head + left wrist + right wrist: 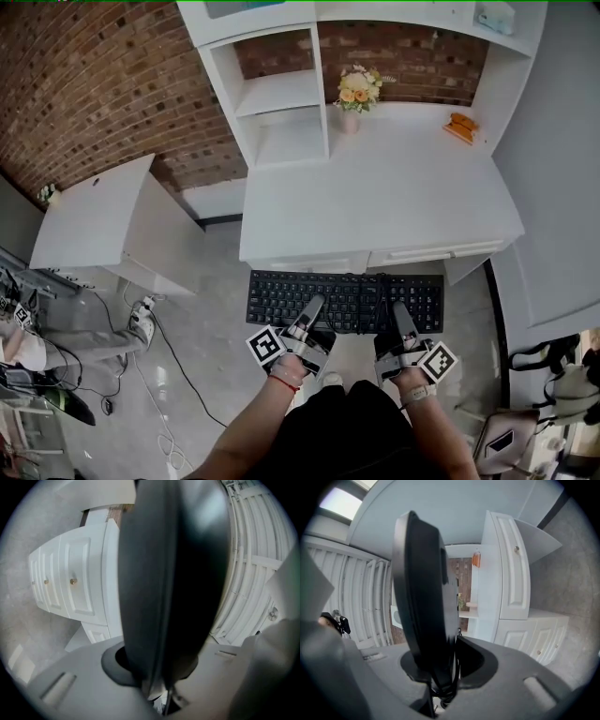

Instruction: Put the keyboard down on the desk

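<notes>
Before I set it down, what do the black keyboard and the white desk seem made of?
The black keyboard: likely plastic, matte; moulded keys in even rows. The white desk: probably painted or laminated wood board; smooth, faintly glossy top, panelled drawer fronts.

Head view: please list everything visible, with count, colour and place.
black rectangular plastic keyboard: one, black, held before the desk's front edge, not on it
white wooden desk with shelves: one, white, against the wall
red brick wall: one, red-brown, behind the desk
small vase of flowers: one, yellow and white flowers, desk back
small orange object: one, orange, desk's back right
white low cabinet: one, white, left of the desk
white power strip: one, white, floor at left
left gripper: one, grey, shut on the keyboard's near edge
right gripper: one, grey, shut on the keyboard's near edge
</notes>
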Action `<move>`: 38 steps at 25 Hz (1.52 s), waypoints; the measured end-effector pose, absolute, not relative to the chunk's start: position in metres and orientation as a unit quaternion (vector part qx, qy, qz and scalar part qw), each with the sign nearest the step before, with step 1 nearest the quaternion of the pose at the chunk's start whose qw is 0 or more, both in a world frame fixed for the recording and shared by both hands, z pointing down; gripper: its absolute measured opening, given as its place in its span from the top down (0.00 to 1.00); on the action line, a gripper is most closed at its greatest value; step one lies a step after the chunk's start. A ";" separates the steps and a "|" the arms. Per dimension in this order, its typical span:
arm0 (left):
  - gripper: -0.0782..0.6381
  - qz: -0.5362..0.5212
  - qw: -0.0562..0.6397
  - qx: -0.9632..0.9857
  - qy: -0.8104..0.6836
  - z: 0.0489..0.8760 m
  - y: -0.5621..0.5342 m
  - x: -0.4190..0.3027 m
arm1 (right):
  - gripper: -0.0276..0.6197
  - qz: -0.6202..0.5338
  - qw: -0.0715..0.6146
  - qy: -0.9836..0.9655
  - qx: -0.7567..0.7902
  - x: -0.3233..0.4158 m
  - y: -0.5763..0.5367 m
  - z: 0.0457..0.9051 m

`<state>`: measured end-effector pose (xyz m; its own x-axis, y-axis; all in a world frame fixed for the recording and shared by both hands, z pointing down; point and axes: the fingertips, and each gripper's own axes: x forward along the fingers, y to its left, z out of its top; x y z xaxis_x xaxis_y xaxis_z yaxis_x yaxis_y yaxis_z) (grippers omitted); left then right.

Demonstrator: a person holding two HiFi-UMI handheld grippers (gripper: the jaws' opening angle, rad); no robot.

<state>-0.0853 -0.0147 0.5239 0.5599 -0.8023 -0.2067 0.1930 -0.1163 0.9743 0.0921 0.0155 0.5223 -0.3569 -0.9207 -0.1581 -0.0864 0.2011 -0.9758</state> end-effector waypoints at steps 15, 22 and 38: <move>0.80 -0.406 0.631 0.608 -0.260 0.549 -0.092 -0.048 | 0.84 -0.525 0.392 0.648 -0.389 0.129 -0.068 0.545; 0.80 -0.402 0.629 0.609 -0.266 0.553 -0.141 -0.032 | 0.84 -0.530 0.391 0.644 -0.389 0.145 -0.117 0.551; 0.80 -0.390 0.633 0.598 -0.299 0.571 -0.215 -0.006 | 0.84 -0.562 0.376 0.628 -0.385 0.171 -0.196 0.572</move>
